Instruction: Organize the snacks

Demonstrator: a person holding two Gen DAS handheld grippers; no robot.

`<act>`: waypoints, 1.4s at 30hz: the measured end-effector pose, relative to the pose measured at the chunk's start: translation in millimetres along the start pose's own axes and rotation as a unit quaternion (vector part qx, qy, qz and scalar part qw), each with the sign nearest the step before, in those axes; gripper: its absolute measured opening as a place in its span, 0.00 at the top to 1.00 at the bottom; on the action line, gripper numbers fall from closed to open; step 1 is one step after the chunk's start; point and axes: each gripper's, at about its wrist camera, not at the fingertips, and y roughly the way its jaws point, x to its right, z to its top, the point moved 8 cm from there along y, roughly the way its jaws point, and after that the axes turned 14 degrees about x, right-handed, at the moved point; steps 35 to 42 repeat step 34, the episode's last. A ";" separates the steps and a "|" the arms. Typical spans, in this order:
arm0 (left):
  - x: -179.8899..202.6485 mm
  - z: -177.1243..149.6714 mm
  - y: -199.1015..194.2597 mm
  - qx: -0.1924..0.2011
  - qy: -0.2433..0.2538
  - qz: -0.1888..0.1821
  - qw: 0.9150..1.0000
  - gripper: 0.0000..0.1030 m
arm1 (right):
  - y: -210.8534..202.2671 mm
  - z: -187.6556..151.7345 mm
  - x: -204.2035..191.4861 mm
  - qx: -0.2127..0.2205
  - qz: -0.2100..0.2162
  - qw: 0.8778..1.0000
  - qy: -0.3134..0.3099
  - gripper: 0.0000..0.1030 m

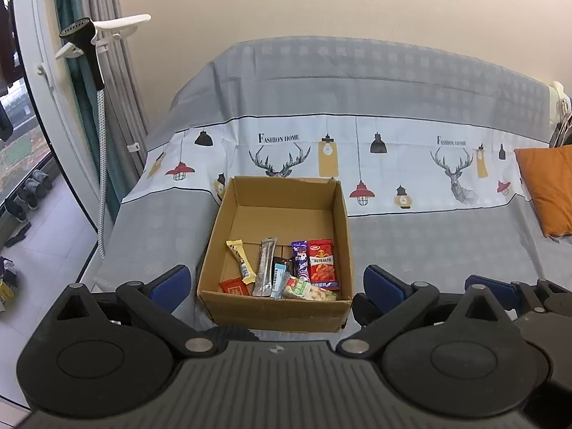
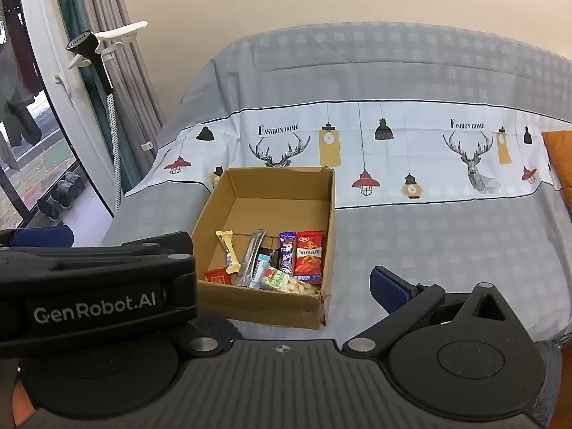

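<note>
The box (image 1: pixel 275 250) of snacks (image 1: pixel 282 268) sits on the bed (image 1: pixel 429 243), directly ahead of both jaws. Left gripper (image 1: pixel 275 282) and right gripper (image 2: pixel 282 286): jaws spread wide, empty. Packets look light, crinkly and slippery, likely crushable; pinch each at a flat sealed end. The box is stiff corrugated cardboard.

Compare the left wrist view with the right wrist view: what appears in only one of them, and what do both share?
Only the left wrist view shows both blue pads of the left gripper spread open, and a white object at the far right edge. Only the right wrist view shows the GenRobot.AI label on the left gripper's side. Both share the cardboard box holding the snack packets, the orange cushion and the patterned cover.
</note>
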 end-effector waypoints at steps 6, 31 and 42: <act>0.0 0.5 -1.2 0.004 0.005 0.000 1.000 0.00 | 0.1 1.1 2.1 0.003 0.001 1.000 0.000 0.01; -0.3 7.0 -7.9 0.018 0.014 0.003 1.000 0.00 | -9.0 2.5 0.7 0.019 0.001 1.000 -0.001 0.01; 1.3 6.5 -6.6 0.016 0.017 0.004 1.000 0.00 | -7.8 1.3 1.7 0.016 0.001 1.000 0.002 0.01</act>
